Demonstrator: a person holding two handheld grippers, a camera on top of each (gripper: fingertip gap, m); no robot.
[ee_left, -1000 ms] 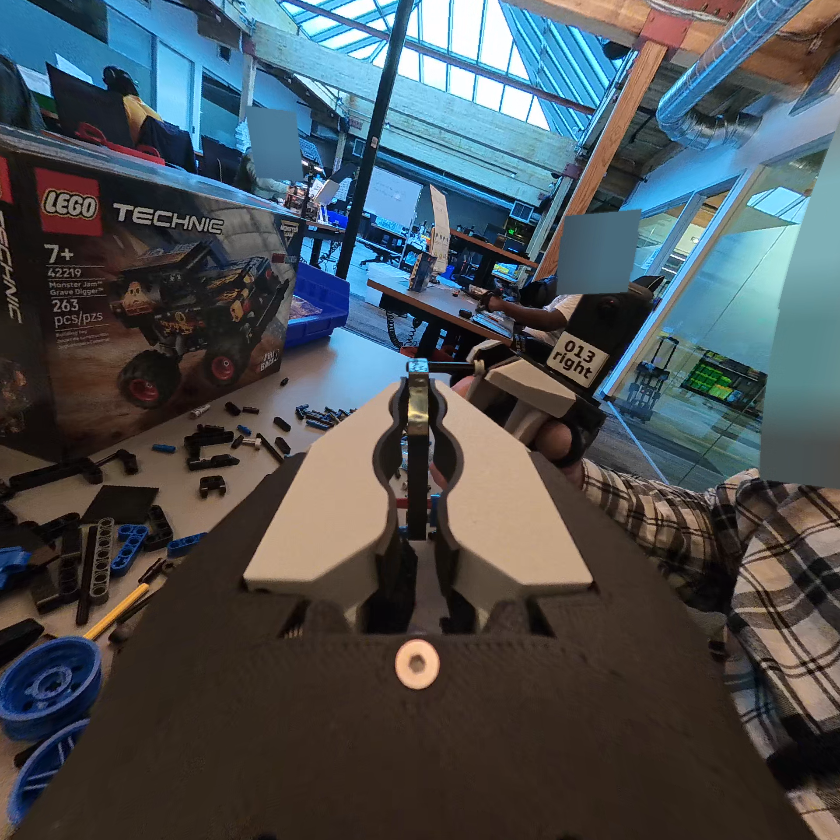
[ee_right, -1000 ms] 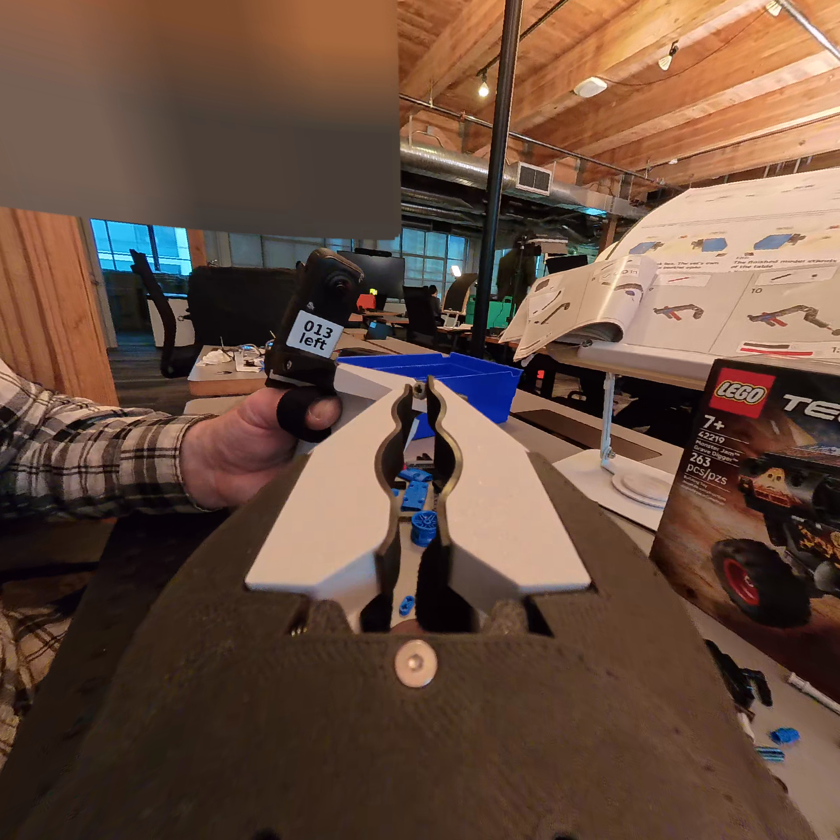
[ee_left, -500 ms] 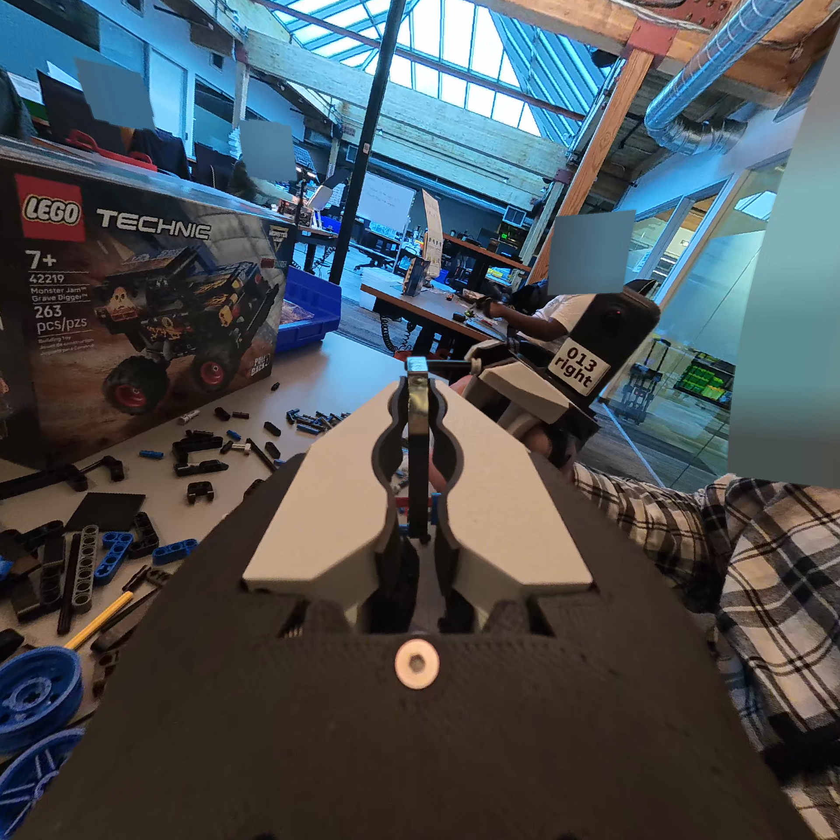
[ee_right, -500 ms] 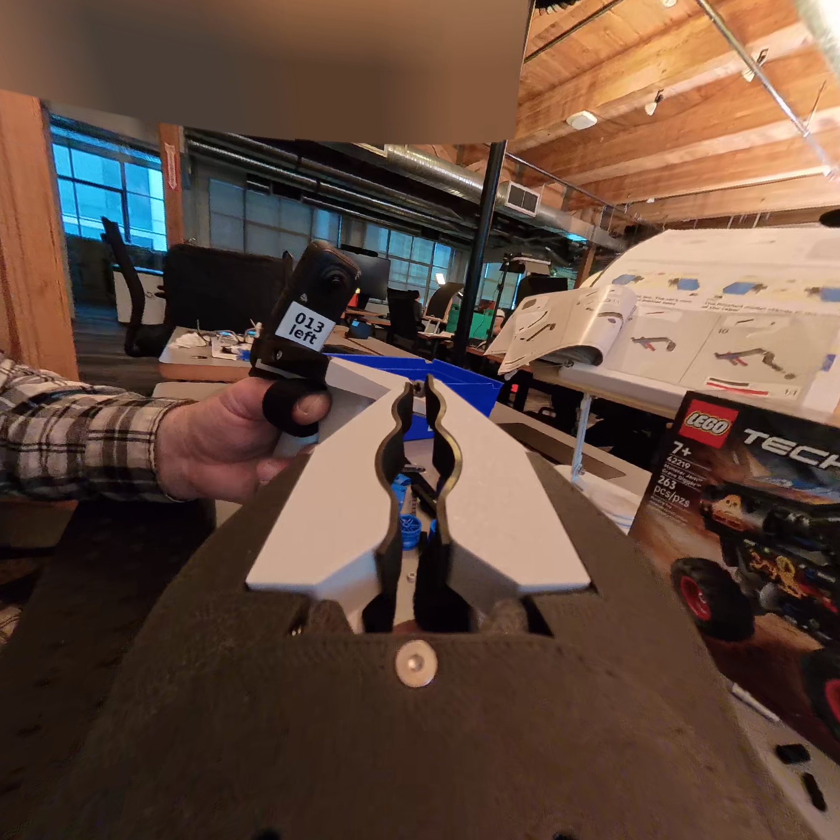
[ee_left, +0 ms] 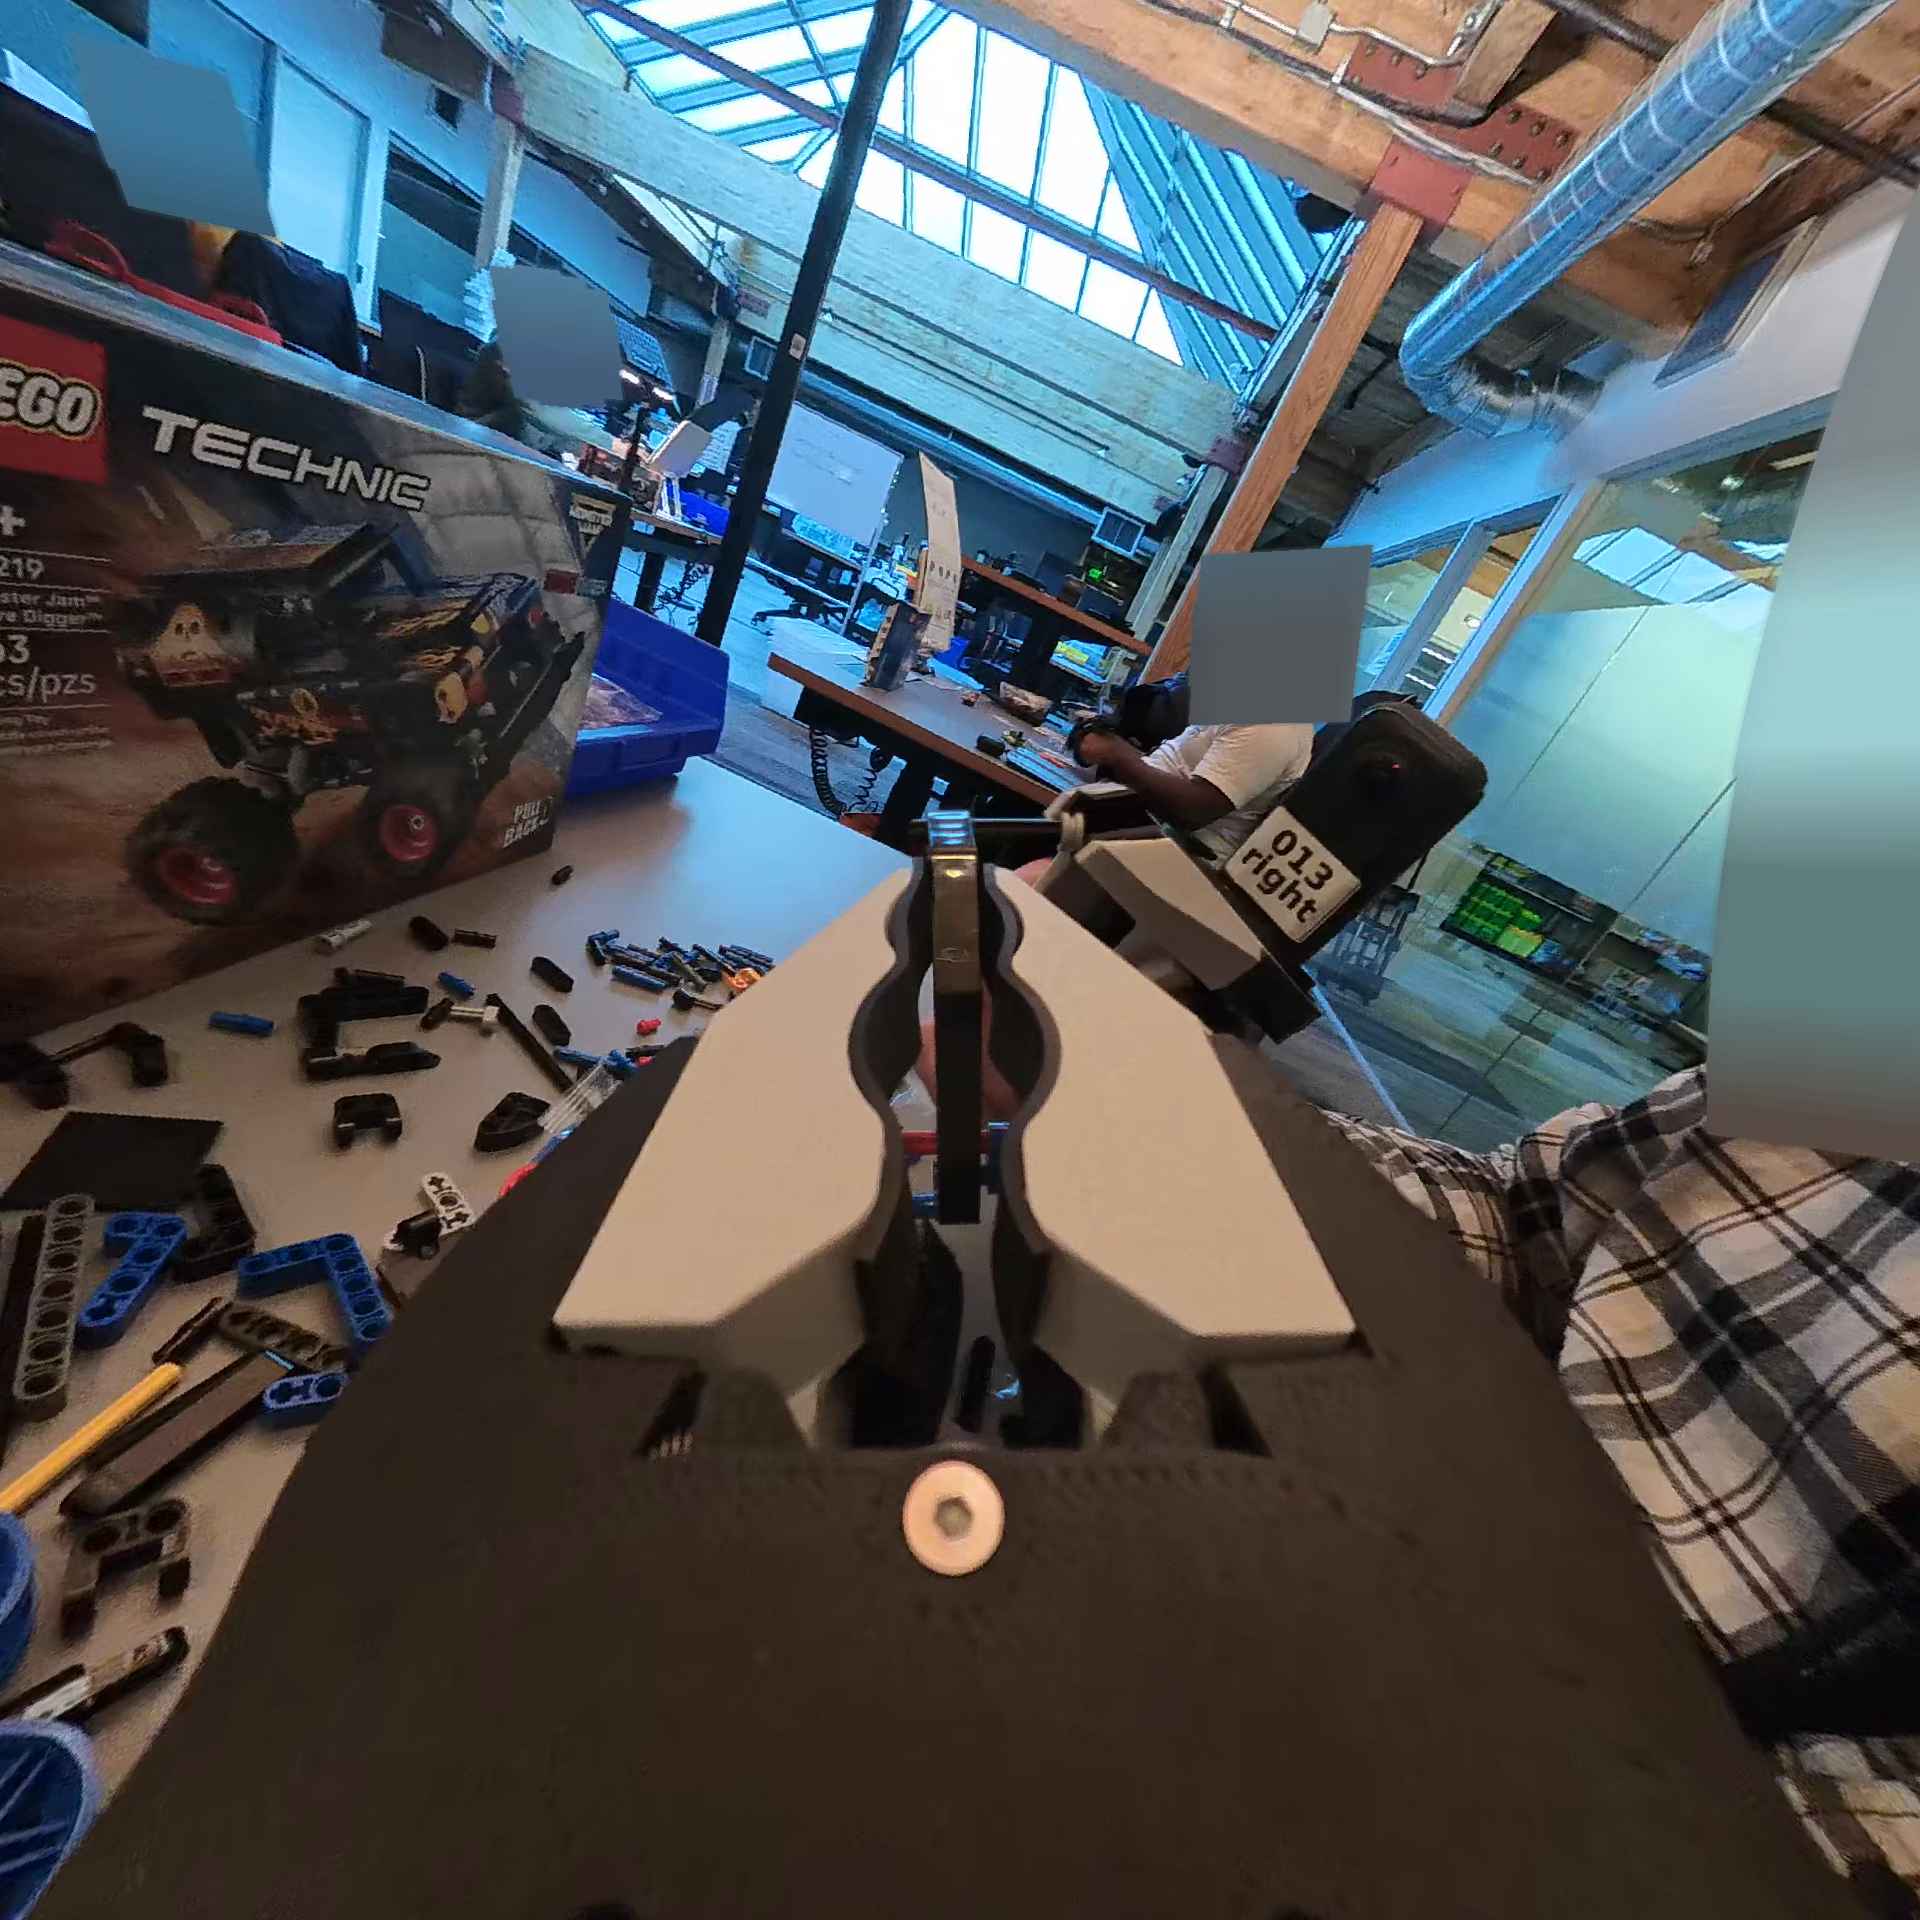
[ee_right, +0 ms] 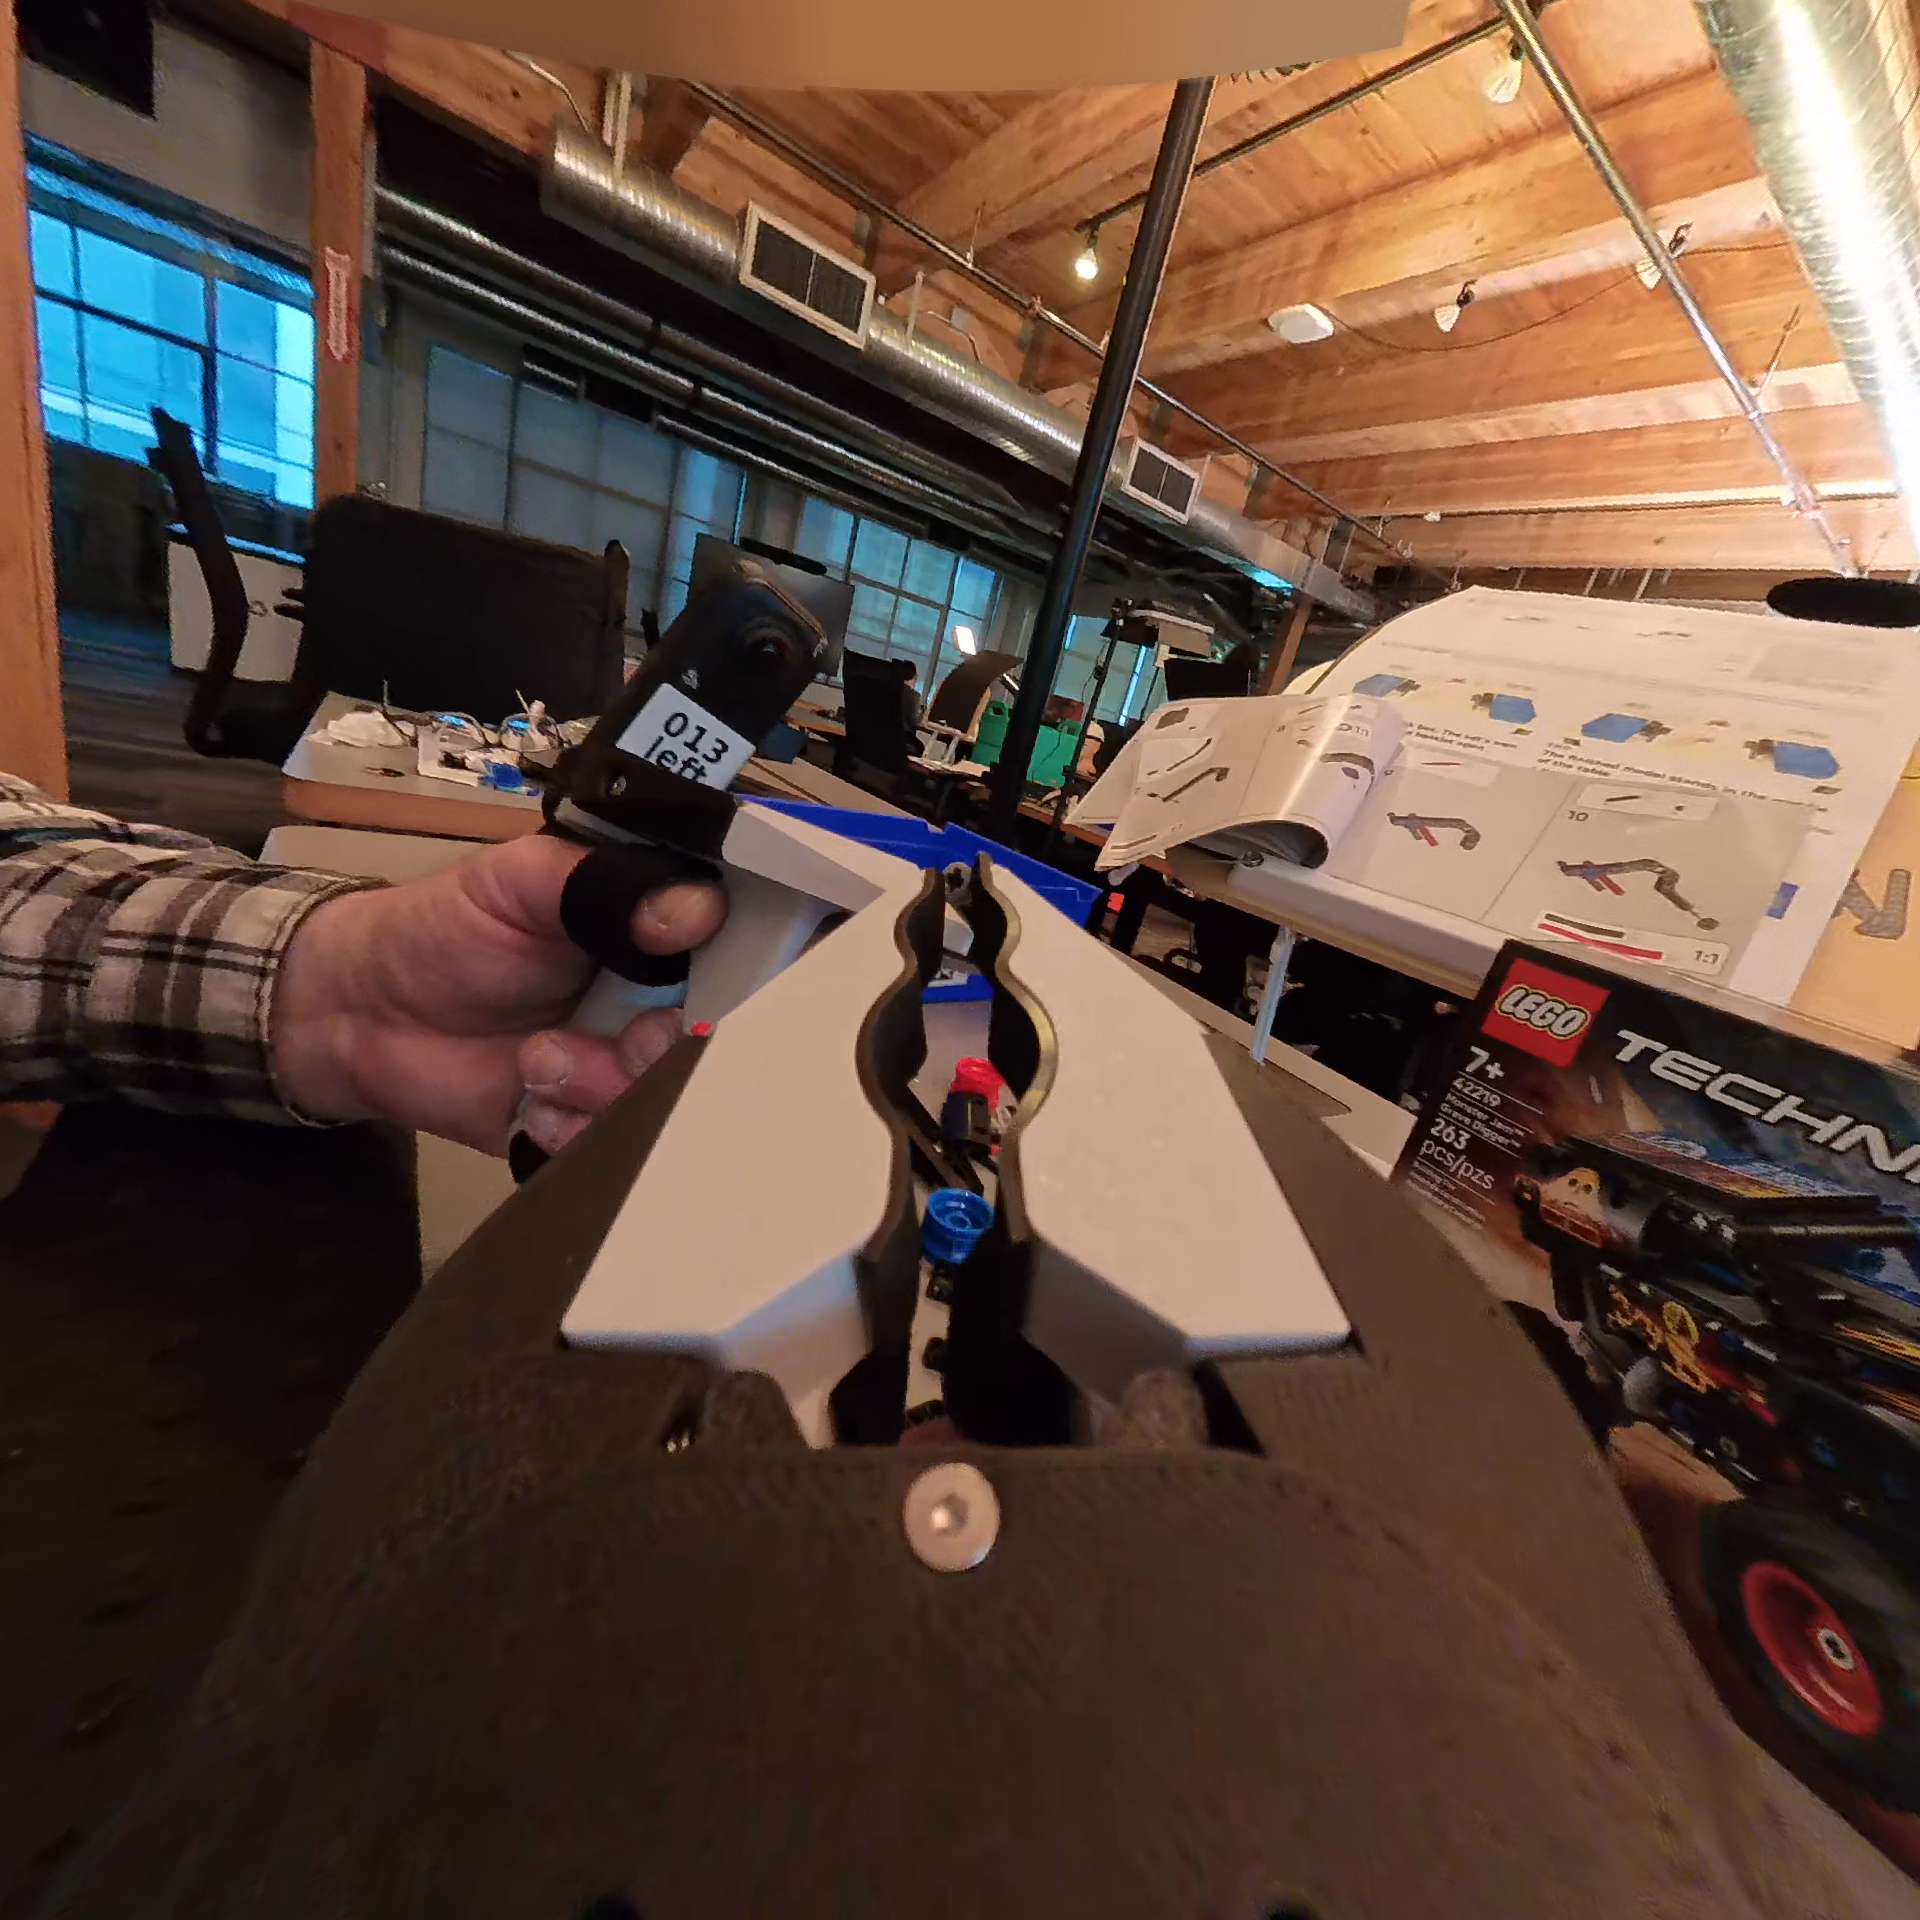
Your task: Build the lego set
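My left gripper [ee_left: 954,862] is shut on a flat black Lego beam [ee_left: 956,997], which stands upright between its jaws above the table. A thin black axle [ee_left: 1003,828] runs from the beam's top end across to my right gripper, whose grey fingers [ee_left: 1153,914] show close by on the right. In the right wrist view my right gripper [ee_right: 961,878] is shut on the end of that axle [ee_right: 957,876]. The left gripper's fingers [ee_right: 800,862] lie just behind and left of it, their tips hidden.
The Lego box [ee_left: 260,675] stands at the left, and also shows in the right wrist view [ee_right: 1714,1195]. Many loose black and blue parts [ee_left: 364,1039] and blue wheels [ee_left: 31,1787] lie on the table [ee_left: 707,862]. A blue bin [ee_left: 644,696] and an open instruction booklet [ee_right: 1455,810] stand behind.
Both grippers stay shut and close together. The left view has swung right, so the box sits further left. The right view has tilted upward, and the left gripper now looks larger and nearer.
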